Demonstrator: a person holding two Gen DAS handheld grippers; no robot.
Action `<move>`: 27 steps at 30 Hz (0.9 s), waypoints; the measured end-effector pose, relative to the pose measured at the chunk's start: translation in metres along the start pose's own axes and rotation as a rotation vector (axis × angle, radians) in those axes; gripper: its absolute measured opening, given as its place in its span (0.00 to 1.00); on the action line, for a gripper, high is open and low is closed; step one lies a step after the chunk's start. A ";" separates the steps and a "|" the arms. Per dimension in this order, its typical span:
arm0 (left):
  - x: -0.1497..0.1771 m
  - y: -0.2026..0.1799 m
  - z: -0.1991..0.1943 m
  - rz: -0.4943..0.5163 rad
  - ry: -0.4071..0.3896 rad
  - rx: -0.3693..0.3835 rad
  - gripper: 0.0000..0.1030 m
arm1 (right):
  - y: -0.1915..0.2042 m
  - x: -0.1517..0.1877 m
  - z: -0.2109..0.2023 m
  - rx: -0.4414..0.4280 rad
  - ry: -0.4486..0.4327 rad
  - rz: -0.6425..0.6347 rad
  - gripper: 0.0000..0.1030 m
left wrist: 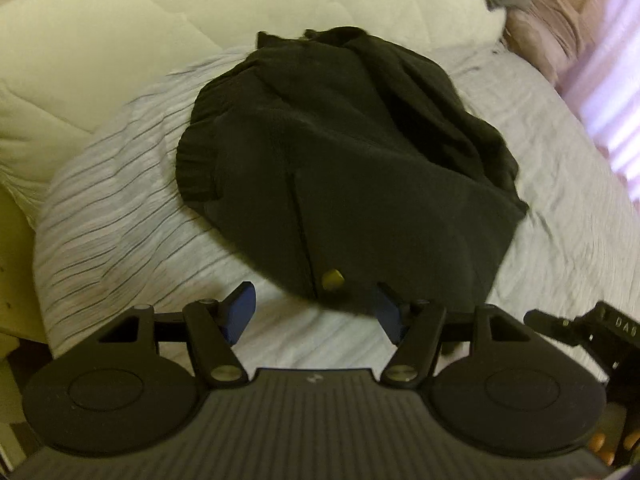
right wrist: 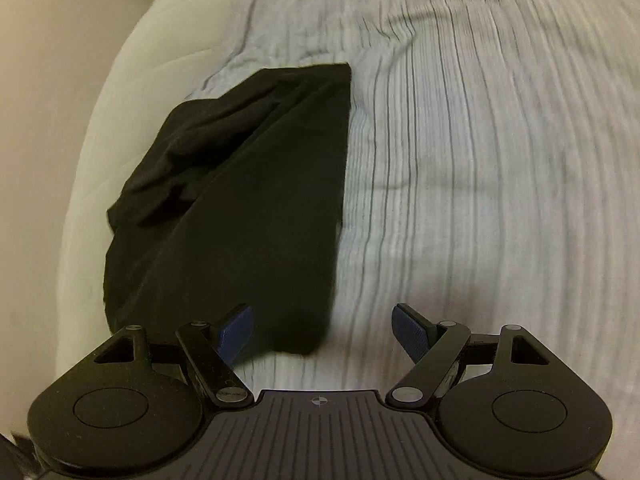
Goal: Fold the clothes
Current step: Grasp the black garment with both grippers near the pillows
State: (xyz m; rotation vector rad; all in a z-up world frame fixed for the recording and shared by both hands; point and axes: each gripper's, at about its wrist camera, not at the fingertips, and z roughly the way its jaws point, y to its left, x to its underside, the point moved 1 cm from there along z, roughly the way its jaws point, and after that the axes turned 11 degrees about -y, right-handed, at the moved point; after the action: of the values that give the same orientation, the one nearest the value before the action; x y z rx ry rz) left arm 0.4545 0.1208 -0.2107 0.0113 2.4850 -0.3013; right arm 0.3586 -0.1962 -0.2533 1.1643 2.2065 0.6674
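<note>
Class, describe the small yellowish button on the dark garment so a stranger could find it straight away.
Start at the striped grey bedspread and find the black garment on it. Follow its seam down to the near hem, just ahead of the open left gripper. The yellowish button is the only pale spot there.

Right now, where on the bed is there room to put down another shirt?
The striped sheet lies bare to the right of the black garment's straight edge, the widest free patch. Another bare strip sits between the garment and the cream quilt. The pink pillows crowd that far corner. Both claws, left and right, are open.
</note>
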 end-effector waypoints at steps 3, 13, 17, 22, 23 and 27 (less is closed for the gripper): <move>-0.004 0.012 0.017 -0.074 -0.003 0.013 0.59 | -0.005 -0.006 0.021 -0.018 -0.004 0.063 0.78; -0.003 0.043 0.058 -0.385 -0.034 0.091 0.64 | -0.017 -0.002 0.082 -0.132 0.027 0.248 0.77; 0.001 0.048 0.061 -0.458 -0.030 0.108 0.64 | -0.008 0.003 0.080 -0.155 0.028 0.164 0.41; 0.011 0.055 0.062 -0.544 -0.047 0.135 0.64 | -0.011 -0.004 0.066 -0.186 0.022 0.134 0.18; 0.012 0.057 0.065 -0.568 -0.049 0.143 0.64 | -0.011 -0.004 0.064 -0.190 0.021 0.130 0.18; 0.007 0.059 0.073 -0.585 -0.062 0.167 0.66 | -0.013 -0.001 0.070 -0.153 0.029 0.155 0.66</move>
State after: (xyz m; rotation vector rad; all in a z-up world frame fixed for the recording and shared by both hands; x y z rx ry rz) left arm 0.4963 0.1615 -0.2842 -0.6523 2.3449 -0.7372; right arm 0.3983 -0.1916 -0.3128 1.2618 2.0619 0.9062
